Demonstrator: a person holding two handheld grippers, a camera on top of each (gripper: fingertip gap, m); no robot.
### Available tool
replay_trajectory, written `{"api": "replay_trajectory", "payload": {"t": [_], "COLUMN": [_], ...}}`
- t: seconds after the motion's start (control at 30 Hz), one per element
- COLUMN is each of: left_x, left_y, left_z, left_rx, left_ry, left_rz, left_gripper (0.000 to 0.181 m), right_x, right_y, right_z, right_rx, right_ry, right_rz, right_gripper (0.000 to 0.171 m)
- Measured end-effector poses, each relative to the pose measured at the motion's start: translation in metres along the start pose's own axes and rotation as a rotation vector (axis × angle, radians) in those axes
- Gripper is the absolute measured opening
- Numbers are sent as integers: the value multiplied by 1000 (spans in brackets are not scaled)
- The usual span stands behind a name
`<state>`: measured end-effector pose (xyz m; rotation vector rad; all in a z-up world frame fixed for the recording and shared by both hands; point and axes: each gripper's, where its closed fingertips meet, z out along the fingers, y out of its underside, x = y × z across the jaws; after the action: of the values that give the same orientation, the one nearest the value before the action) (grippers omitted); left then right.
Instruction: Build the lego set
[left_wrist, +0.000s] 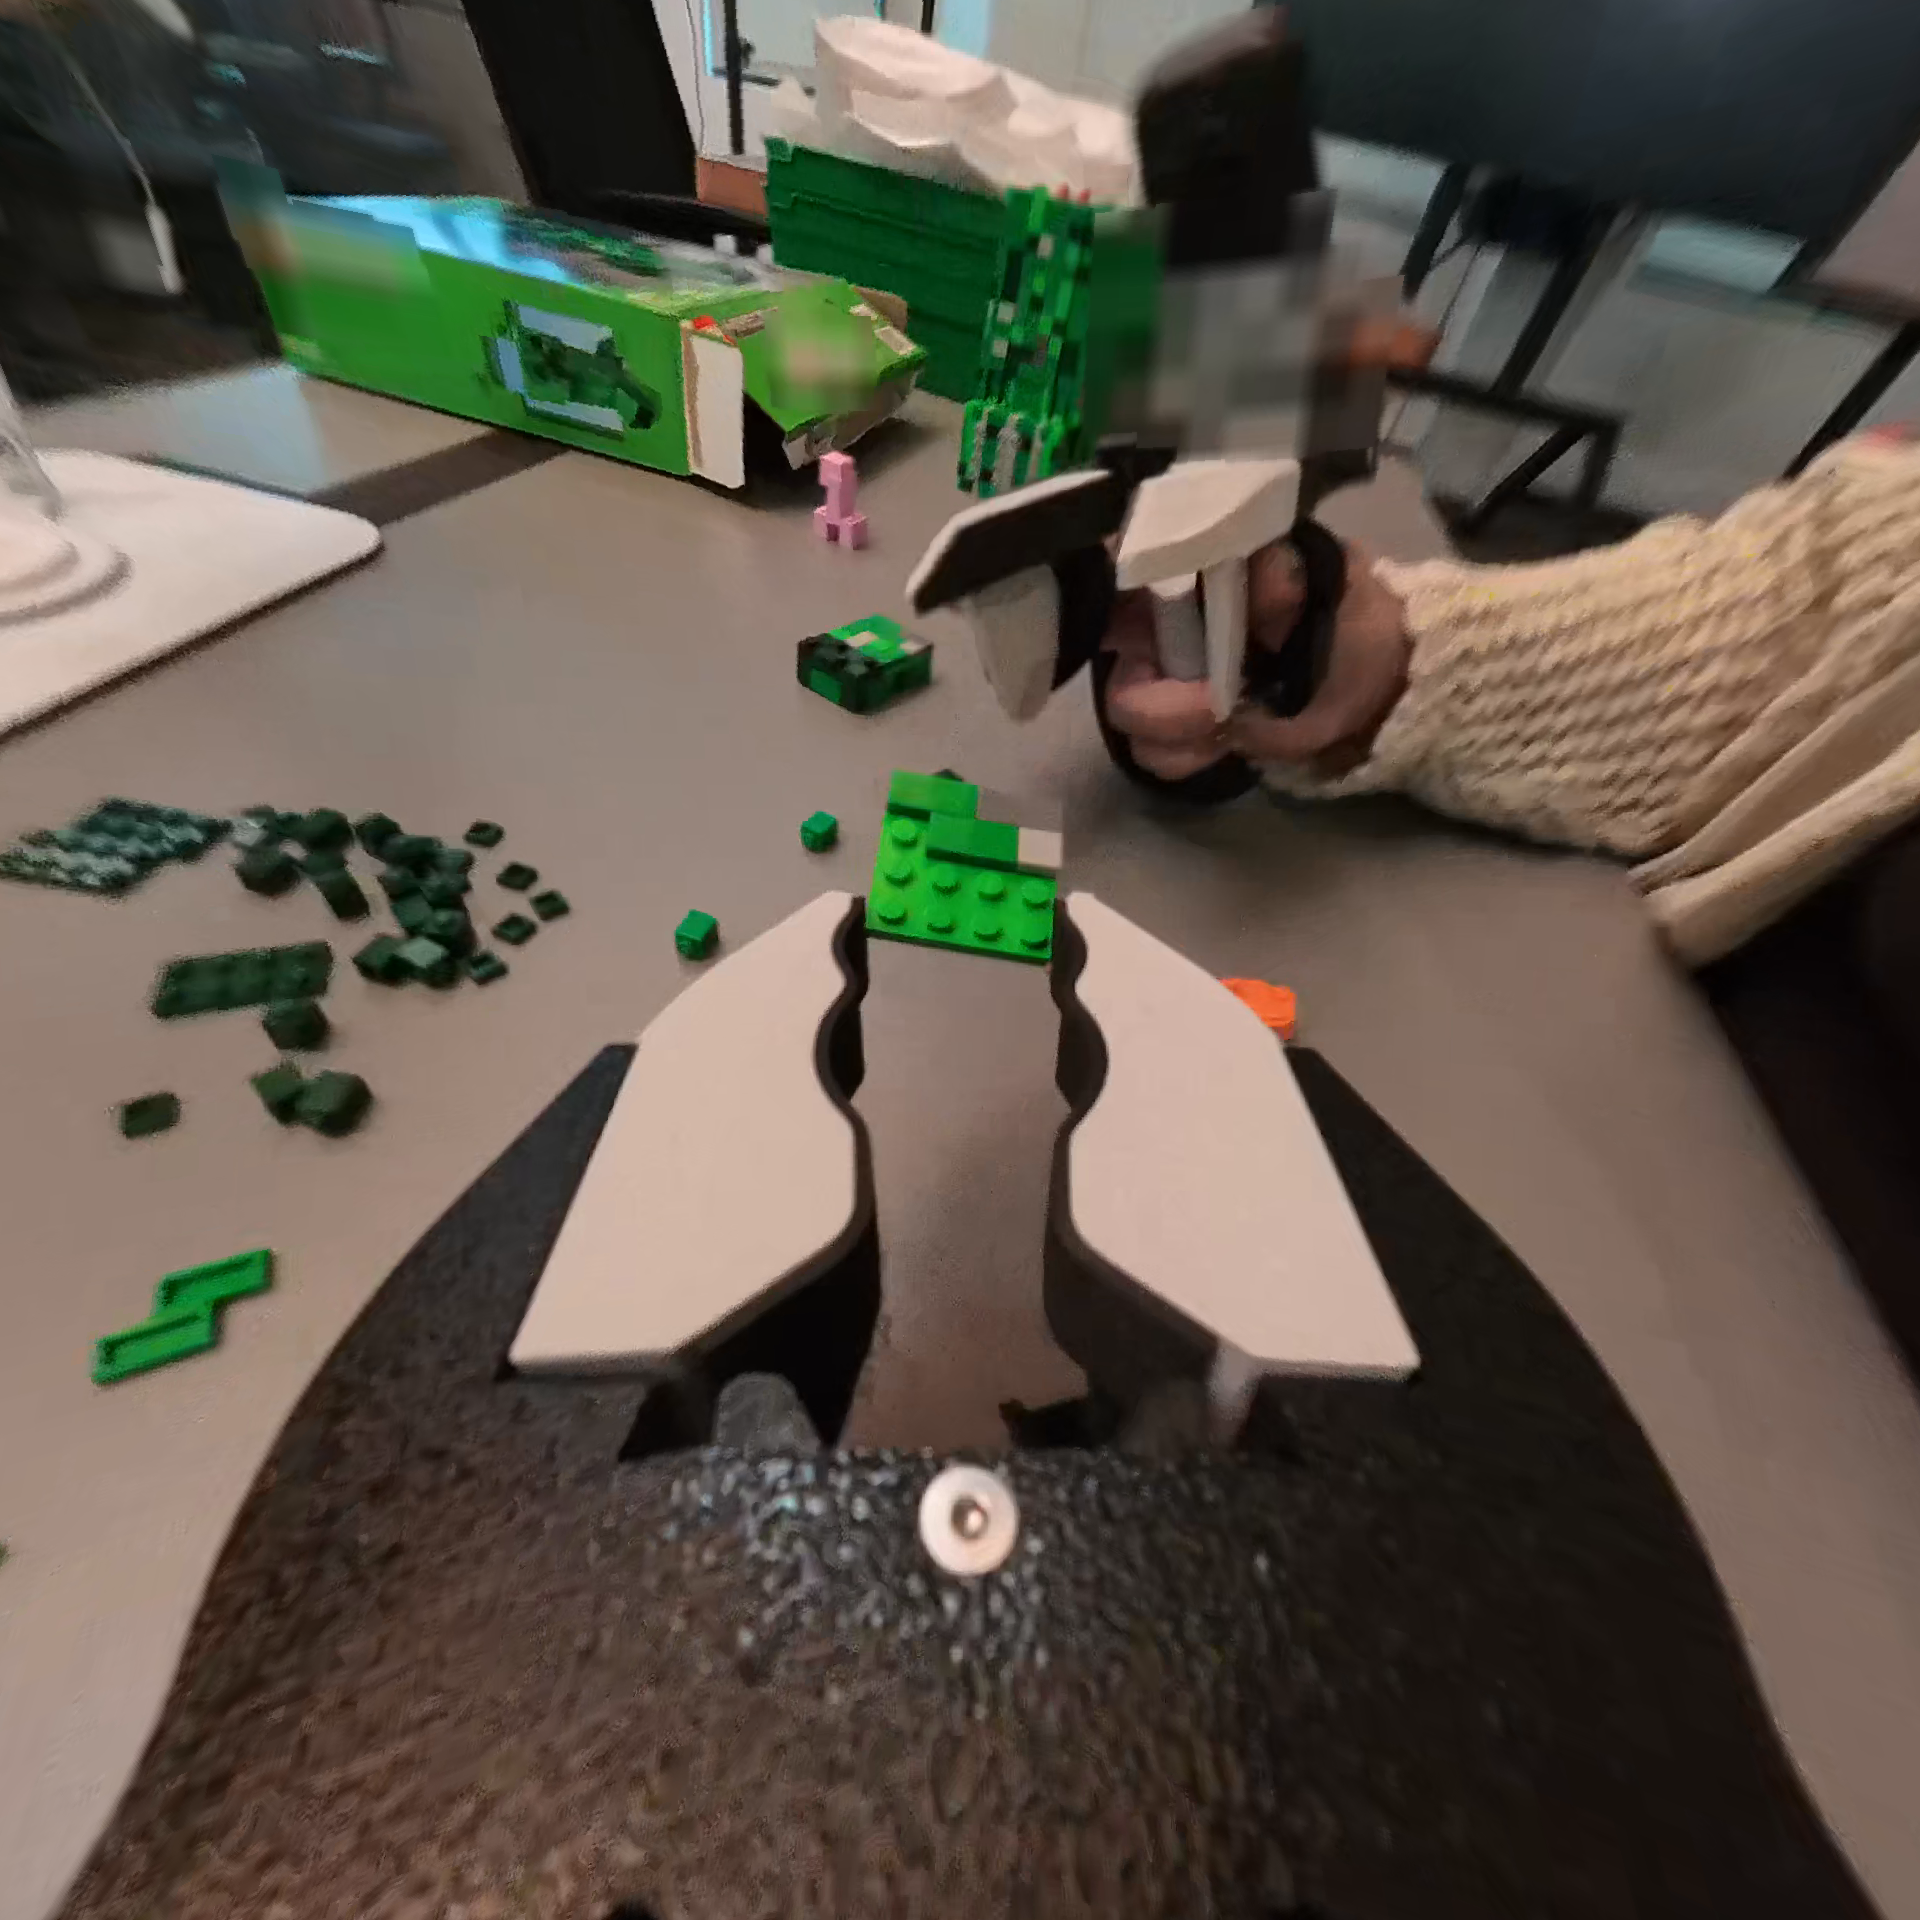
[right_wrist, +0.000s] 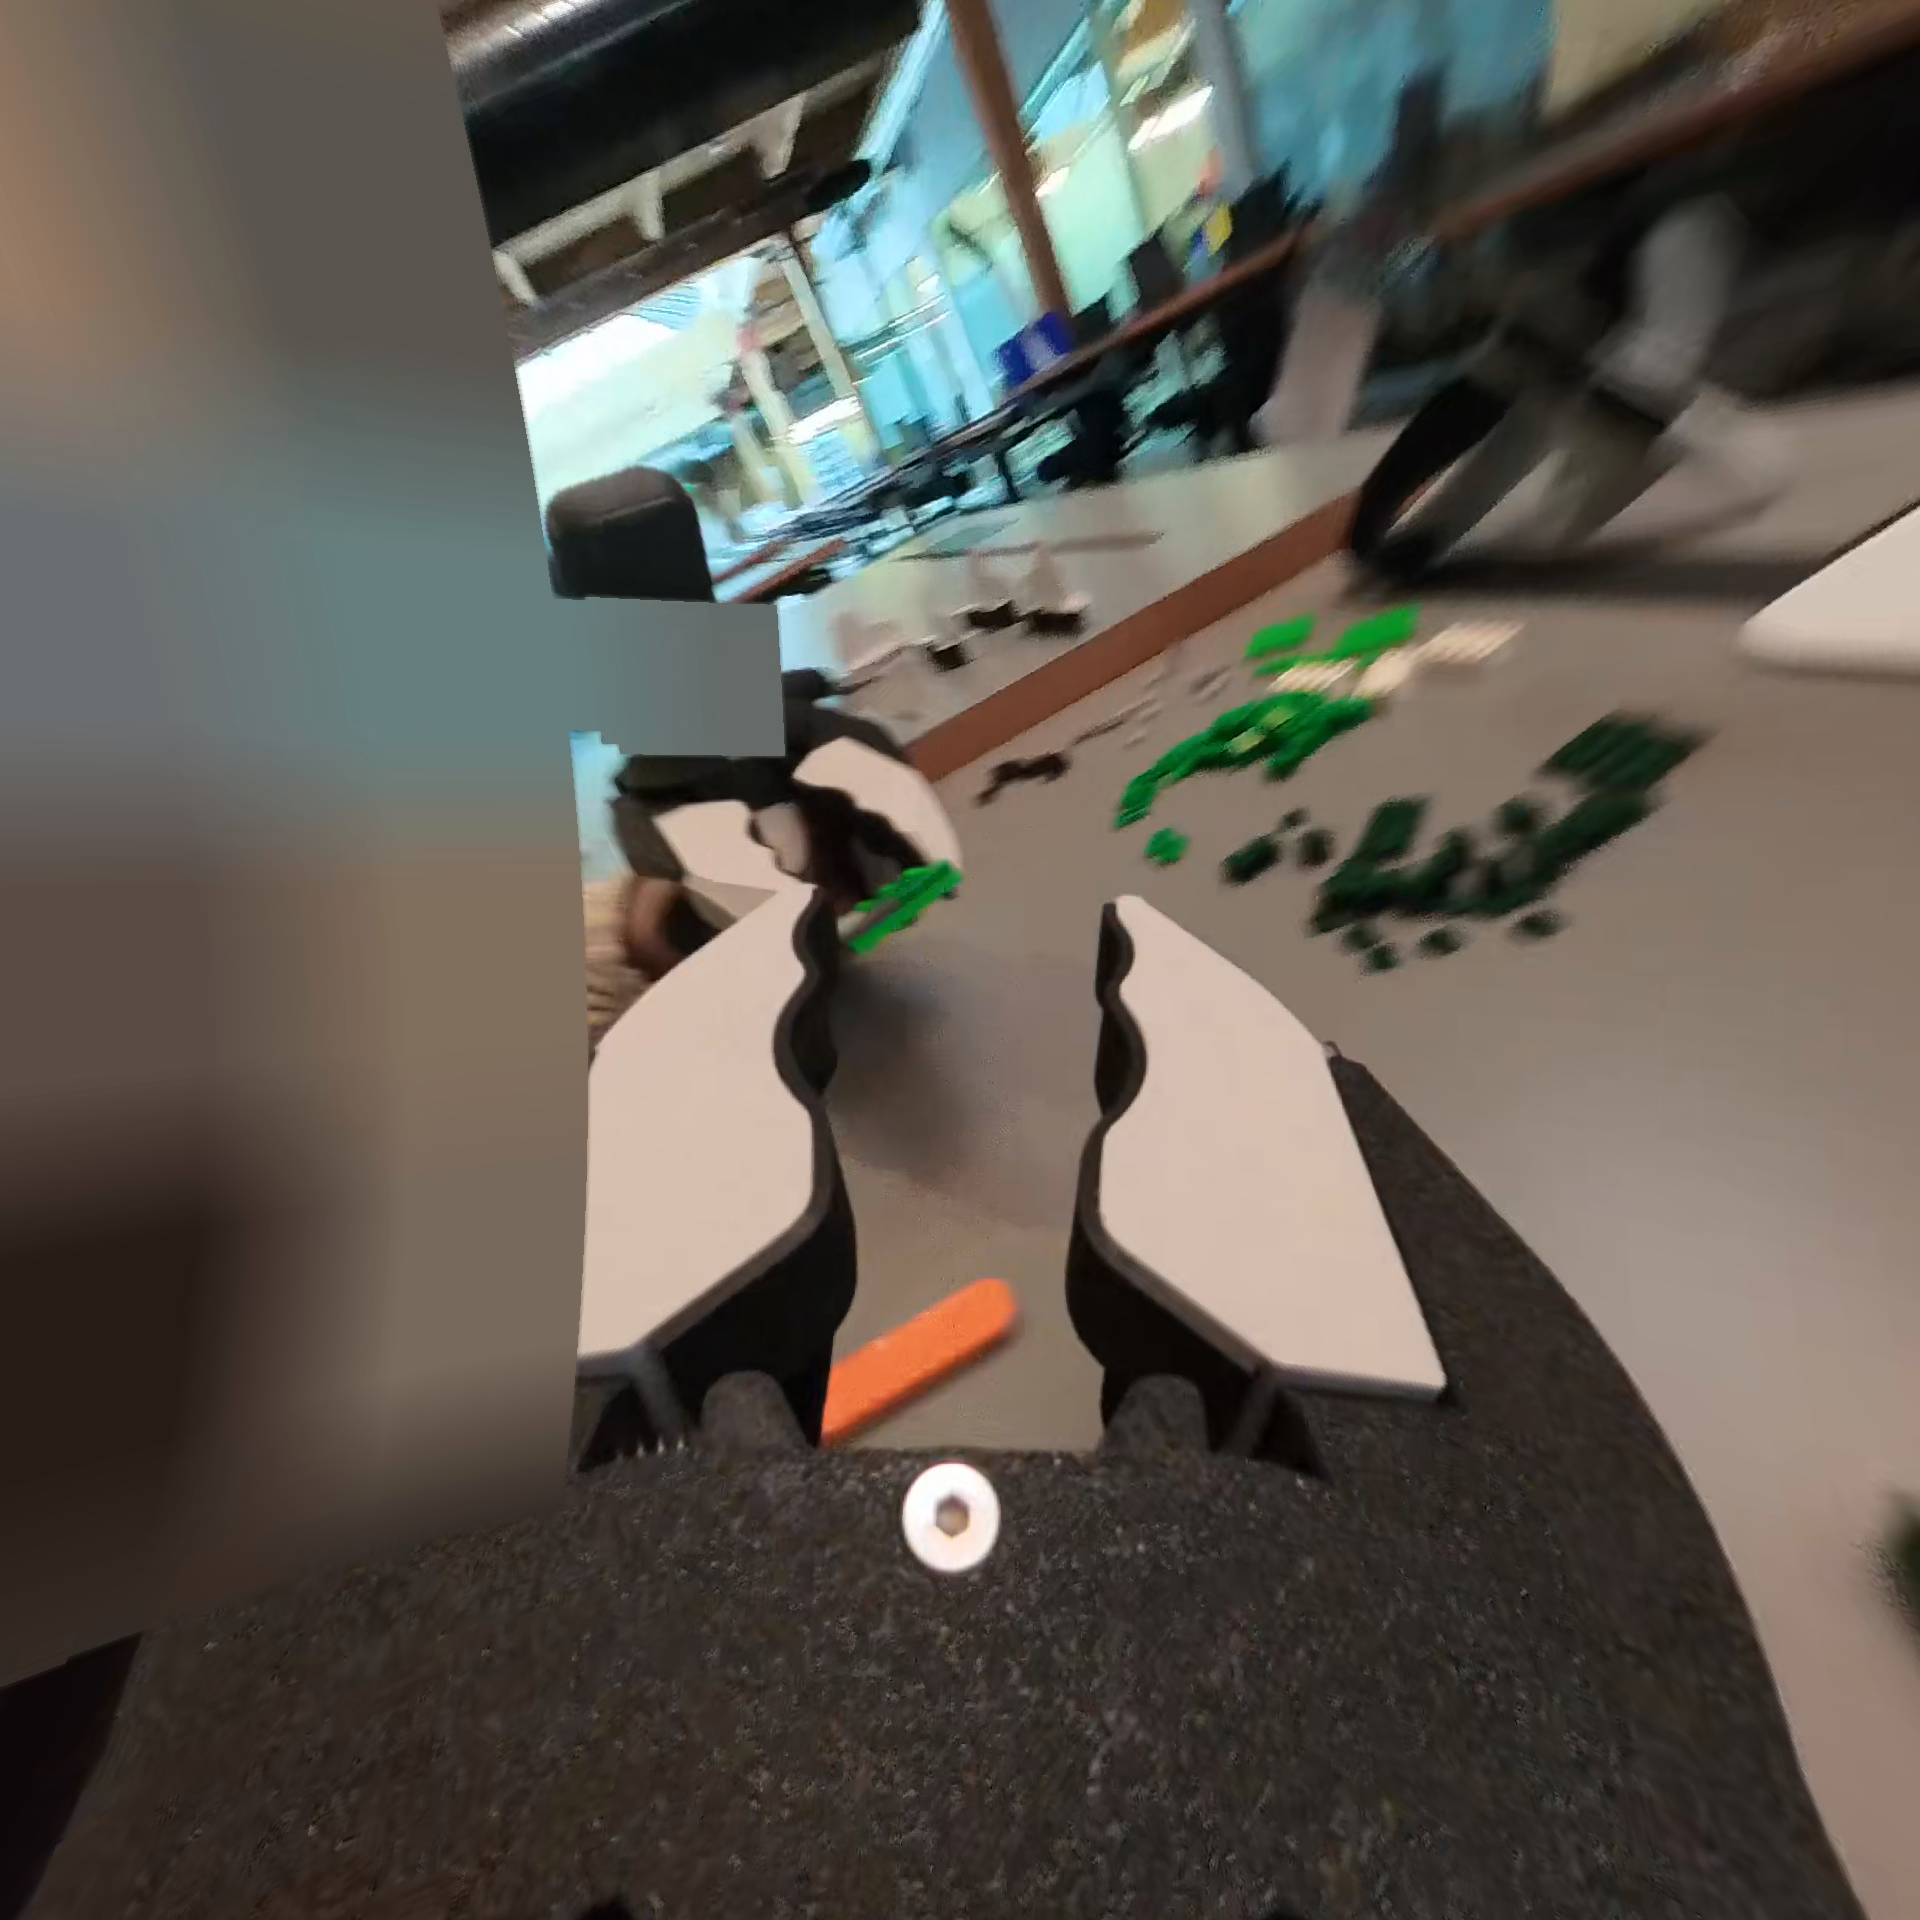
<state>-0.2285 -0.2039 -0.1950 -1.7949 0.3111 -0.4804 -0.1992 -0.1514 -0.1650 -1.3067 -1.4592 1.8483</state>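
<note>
My left gripper (left_wrist: 961, 909) is shut on a bright green studded plate assembly (left_wrist: 966, 873) with a small white tile on it, gripped by its two side edges at the fingertips. It is held above the grey table (left_wrist: 644, 675). My right gripper (right_wrist: 966, 914) is open and empty, raised above the table. In the left wrist view it (left_wrist: 1117, 686) is farther off to the right, held by a hand in a cream knitted sleeve. The right wrist view shows the left gripper (right_wrist: 821, 862) with the green plate (right_wrist: 904, 899). An orange flat piece (right_wrist: 920, 1361) lies on the table below my right fingers.
Loose dark green pieces (left_wrist: 395, 914) and bright green flat pieces (left_wrist: 182, 1314) lie at the left. A small dark green block (left_wrist: 862, 665), a pink figure (left_wrist: 840, 504), a green box (left_wrist: 499, 353) and a tall green build (left_wrist: 1029, 343) stand farther back. A white mat (left_wrist: 156, 561) is far left. One gripper's finger ends stand about 8 cm off the other's. My left gripper's tips are some 10 cm from the orange flat piece (right_wrist: 920, 1361).
</note>
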Motion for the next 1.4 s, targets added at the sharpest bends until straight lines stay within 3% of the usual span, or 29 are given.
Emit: {"api": "replay_trajectory", "payload": {"t": [0.17,0.27,0.37,0.47,0.6,0.93,1.23,1.4], "left_x": [-11,-14,-15,-15,-13,-9,-5,1], "left_y": [1,9,17,23,28,35,40,38], "left_z": [-8,-7,-2,1,4,6,13,22], "left_rx": [41,-29,-96,-150,-183,-228,-275,-261], "left_ry": [39,-16,-70,-107,-102,-68,-100,-134], "left_rz": [-133,-53,31,94,126,115,196,300], "left_gripper": [33,33,33,33,33,33,33,33], "right_x": [15,31,51,78,95,95,64,41], "right_y": [-20,-62,-84,-81,-77,-67,-48,-35], "right_z": [-31,-88,-145,-170,-168,-141,-86,-15], "right_rx": [142,379,527,547,549,439,239,-5], "right_ry": [340,674,830,910,880,777,625,377], "right_rz": [-475,-721,-666,-564,-442,-437,-604,-672], "right_gripper": [41,28,27,28,27,21,15,13]}}
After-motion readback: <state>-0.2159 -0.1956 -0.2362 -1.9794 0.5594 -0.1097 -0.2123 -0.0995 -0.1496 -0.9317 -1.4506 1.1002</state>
